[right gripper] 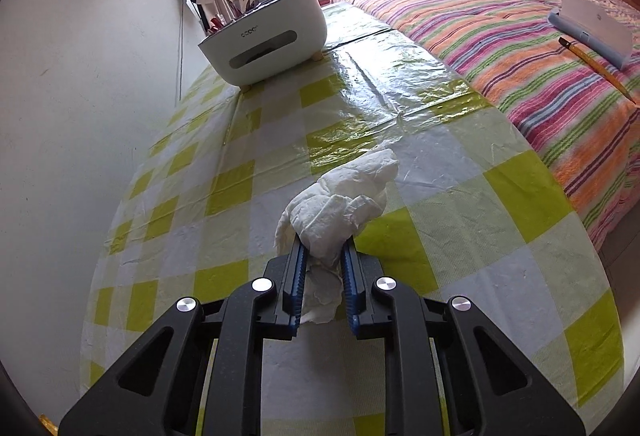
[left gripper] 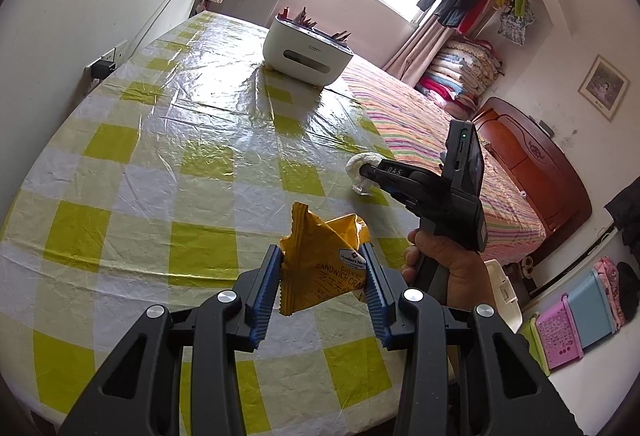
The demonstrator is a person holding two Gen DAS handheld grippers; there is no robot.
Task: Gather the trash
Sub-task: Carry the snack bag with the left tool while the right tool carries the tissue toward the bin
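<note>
Trash here counts two pieces: one crumpled white tissue [right gripper: 340, 203] and one yellow cracker wrapper [left gripper: 324, 264]. Tissue sits between the pads of the right gripper [right gripper: 323, 268], jaws pinched onto it, its long axis running straight out ahead of the fingers, far end apparently resting on the worktop [right gripper: 500, 203] toward the edge next to the bed [right gripper: 520, 47]. Left view shows the same wad at the right gripper's tip, near that bed-side edge. Wrapper is clamped in the left gripper [left gripper: 322, 276], jaws part-way closed on it, held up off the checked cloth near the front edge. Both pieces are already gripped, one per hand, so no nearer-arm choice is left. One white organizer box [right gripper: 264, 43] stands well apart at the far end. No bin is visible; drop-off direction cannot be told.
</note>
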